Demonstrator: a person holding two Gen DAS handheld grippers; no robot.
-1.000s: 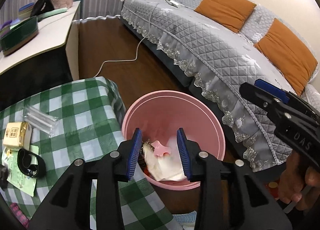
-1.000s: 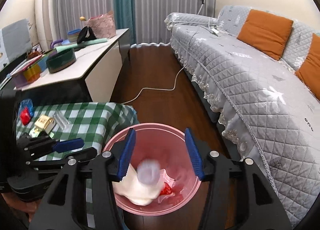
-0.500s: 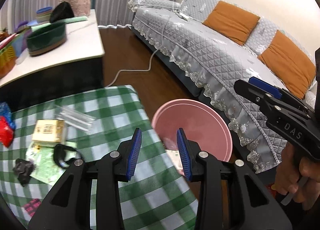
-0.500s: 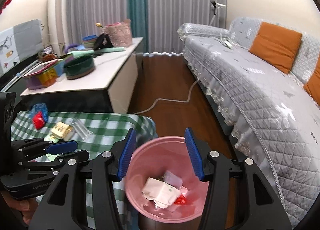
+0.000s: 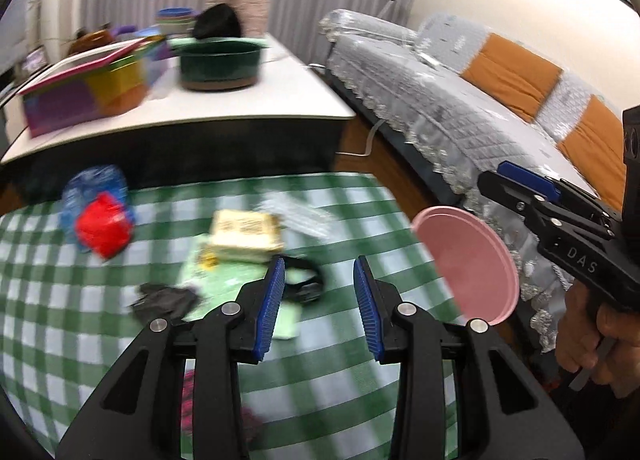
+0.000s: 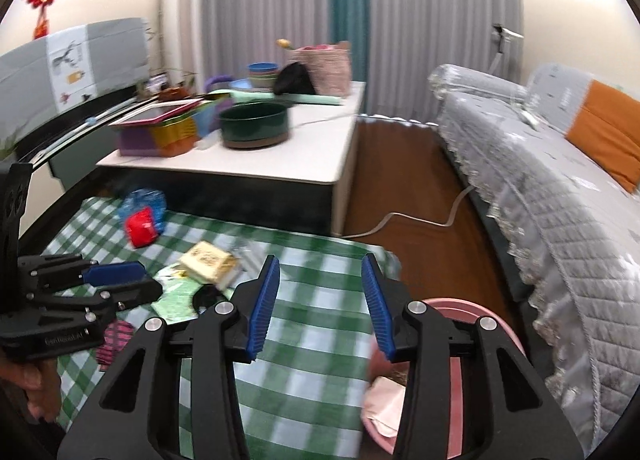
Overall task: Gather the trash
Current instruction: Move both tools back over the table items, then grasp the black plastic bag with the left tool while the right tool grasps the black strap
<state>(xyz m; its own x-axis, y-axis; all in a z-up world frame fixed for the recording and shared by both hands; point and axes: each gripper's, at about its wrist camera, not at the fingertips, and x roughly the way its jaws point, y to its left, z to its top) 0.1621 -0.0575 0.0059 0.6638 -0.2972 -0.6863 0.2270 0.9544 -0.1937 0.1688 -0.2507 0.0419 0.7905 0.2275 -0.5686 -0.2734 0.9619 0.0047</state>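
Observation:
Both grippers hover over the green checked table (image 5: 352,380). My left gripper (image 5: 318,300) is open with nothing between its pads. Beyond it lie a black band (image 5: 306,280), a green leaflet (image 5: 228,284), a yellow box (image 5: 244,234), a clear wrapper (image 5: 300,212), a black crumpled scrap (image 5: 166,300), a red packet (image 5: 104,230) and a blue bag (image 5: 94,188). My right gripper (image 6: 320,300) has its jaws closing on nothing. The pink bin (image 6: 500,324) stands by the table's right edge with white trash (image 6: 384,400) in it.
A low white cabinet (image 6: 280,164) behind the table carries a green bowl (image 6: 254,126) and coloured boxes. A grey sofa (image 6: 560,188) with orange cushions runs along the right. A cable (image 6: 416,218) lies on the wood floor between them. A pink patterned scrap (image 6: 114,340) lies near the table's front.
Both grippers have swung left, from above the pink bin to above the checked table. The bin now sits at the right of both views. The right jaws look slightly narrower.

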